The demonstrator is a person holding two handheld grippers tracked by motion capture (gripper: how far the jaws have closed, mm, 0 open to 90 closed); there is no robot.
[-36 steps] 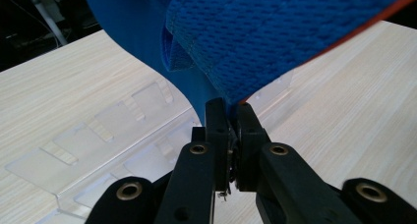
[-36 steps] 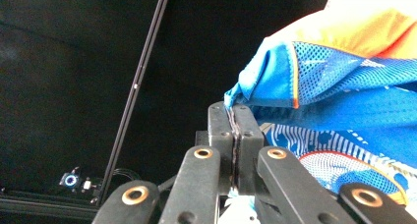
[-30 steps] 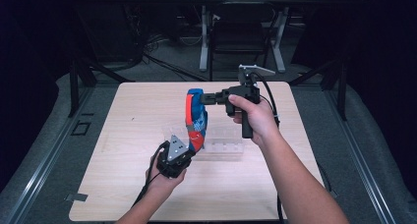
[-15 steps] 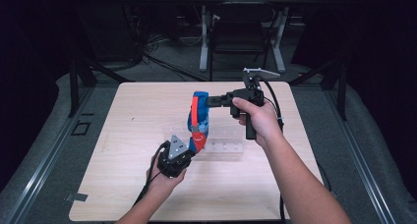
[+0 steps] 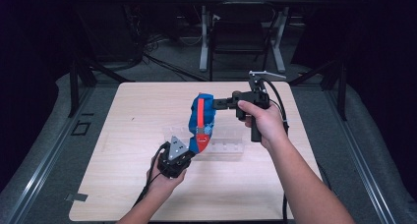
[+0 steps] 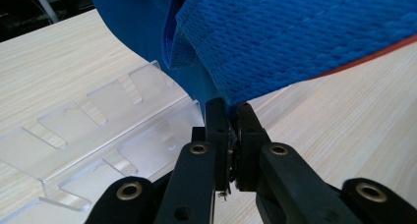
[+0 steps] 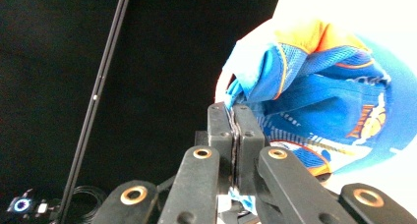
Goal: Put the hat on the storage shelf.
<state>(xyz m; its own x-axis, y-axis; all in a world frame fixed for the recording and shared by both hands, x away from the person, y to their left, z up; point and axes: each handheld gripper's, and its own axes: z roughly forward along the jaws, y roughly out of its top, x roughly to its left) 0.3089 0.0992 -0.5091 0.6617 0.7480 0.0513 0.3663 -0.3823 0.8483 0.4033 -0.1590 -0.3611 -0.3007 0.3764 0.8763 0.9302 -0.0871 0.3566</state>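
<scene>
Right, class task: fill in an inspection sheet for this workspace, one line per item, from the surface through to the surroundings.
Surface: pale wooden table, level.
Job's things: blue mesh garment with red-orange trim, held up between both grippers over a clear acrylic slotted rack.
Clutter: nothing seen.
Grippers: left hand-held gripper shut on the garment's lower end; right hand-held gripper shut on its upper edge.
Cables: black cable loops from the right gripper.
Surroundings: dark room, grey floor, table legs behind.
</scene>
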